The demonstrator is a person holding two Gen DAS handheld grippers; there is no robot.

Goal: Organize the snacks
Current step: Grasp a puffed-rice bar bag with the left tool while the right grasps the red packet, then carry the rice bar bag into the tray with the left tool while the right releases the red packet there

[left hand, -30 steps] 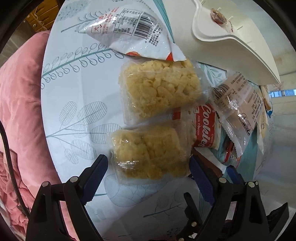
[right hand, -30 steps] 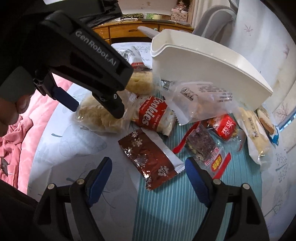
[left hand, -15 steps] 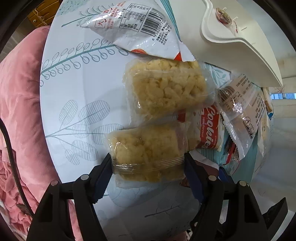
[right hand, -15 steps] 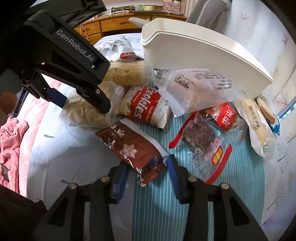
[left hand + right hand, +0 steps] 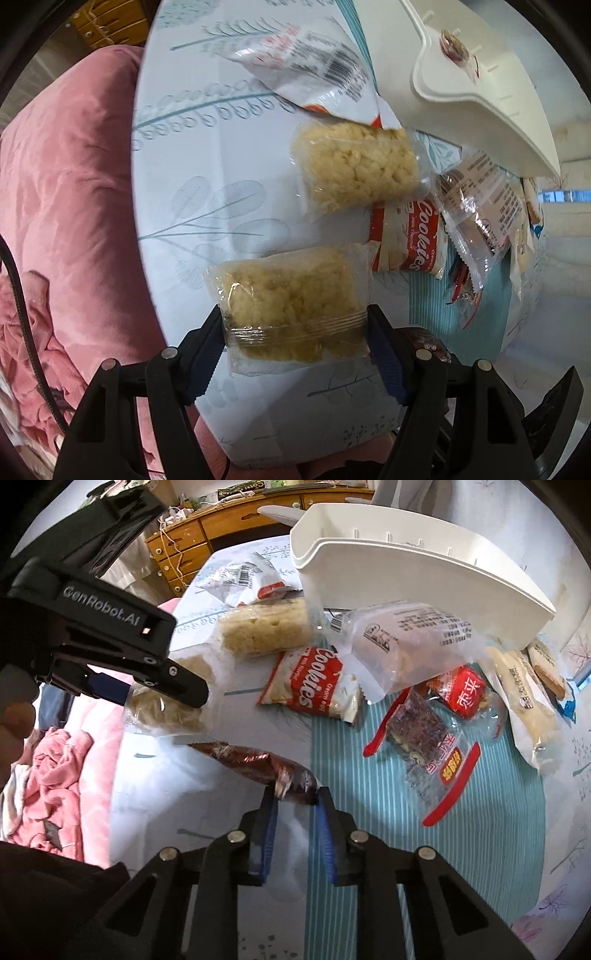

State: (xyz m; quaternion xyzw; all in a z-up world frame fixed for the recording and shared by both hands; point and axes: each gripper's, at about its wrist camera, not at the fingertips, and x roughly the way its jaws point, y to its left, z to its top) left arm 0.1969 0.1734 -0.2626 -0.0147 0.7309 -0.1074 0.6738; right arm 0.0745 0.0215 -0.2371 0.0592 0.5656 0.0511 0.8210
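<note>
Left wrist view: the left gripper [image 5: 295, 332] pinches a clear-wrapped puffed rice cake [image 5: 291, 299] across its near end, both blue pads [image 5: 207, 350] pressed against the wrapper, and the pack hangs clear of the leaf-printed tablecloth [image 5: 207, 177]. A second puffed rice cake [image 5: 358, 166] lies on the cloth farther off, its far corner tucked under a white barcode-printed snack bag [image 5: 314, 70]. Just beside it on the right lies a red-and-white Cookies pack [image 5: 410, 240], with a clear printed bag [image 5: 480, 199] overlapping its right side. A white plastic bin [image 5: 480, 92] stands at the upper right; one small wrapped sweet [image 5: 456, 46] lies inside it. A pink blanket [image 5: 70, 221] fills the left.

Right wrist view: the right gripper [image 5: 295, 805] has its jaws closing on the near end of a dark brown foil snack packet [image 5: 255, 764], which is crumpled between the blue pads and angled up to the left. The left gripper appears at the upper left, held by a hand [image 5: 14, 723]. On the teal striped mat [image 5: 369, 812] lie a clear packet with red edges [image 5: 424, 746], a red-labelled packet [image 5: 465, 694] and, at the right, a long pale bread pack [image 5: 524, 694].
</note>
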